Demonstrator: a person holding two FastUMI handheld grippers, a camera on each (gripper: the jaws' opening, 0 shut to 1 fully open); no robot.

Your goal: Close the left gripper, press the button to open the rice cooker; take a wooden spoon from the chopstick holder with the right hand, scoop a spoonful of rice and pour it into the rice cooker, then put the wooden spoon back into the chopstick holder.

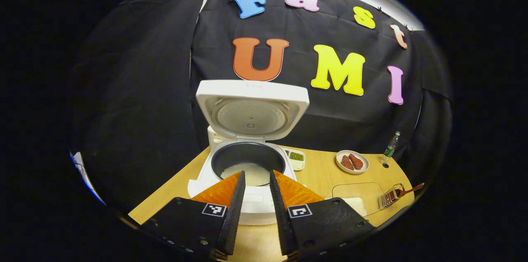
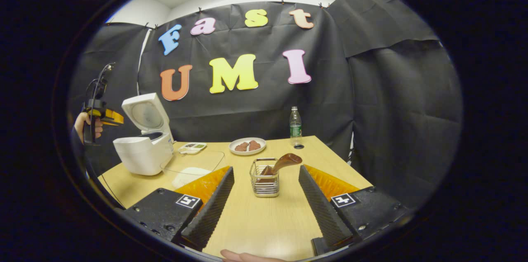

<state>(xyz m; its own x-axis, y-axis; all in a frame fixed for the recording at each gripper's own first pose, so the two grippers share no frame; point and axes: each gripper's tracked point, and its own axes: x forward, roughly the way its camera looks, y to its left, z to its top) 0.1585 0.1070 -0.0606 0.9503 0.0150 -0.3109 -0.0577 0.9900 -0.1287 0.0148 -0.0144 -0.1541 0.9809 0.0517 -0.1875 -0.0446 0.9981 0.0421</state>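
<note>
Looking along the right gripper [image 2: 266,194], its two fingers are seen spread wide apart with nothing between them. Just past the tips, a small wire chopstick holder [image 2: 264,178] is seen standing on the pale wooden table [image 2: 264,220]. A brown wooden spoon [image 2: 284,161] is kept inside it, leaning to one side, with one rounded end poking out over the rim. Which end that is cannot be told.

The spoon is judged to be light, hard and stiff, and a little smooth. It is best pinched on the part that sticks out above the wire, so the basket is not tipped over.

Next to the holder, a clear flat tray with a heap of white rice [image 2: 186,176] is seen. Farther off, the white rice cooker [image 2: 144,146] is seen with its lid already up.

From the left gripper [image 1: 256,179], the fingers are seen close together, with a thin gap, and nothing is held. Past them, the dark inner pot [image 1: 248,162] is seen with some white rice in it.

At the back, a plate of red-brown food [image 2: 247,145] and a clear water bottle [image 2: 295,126] are seen.
</note>
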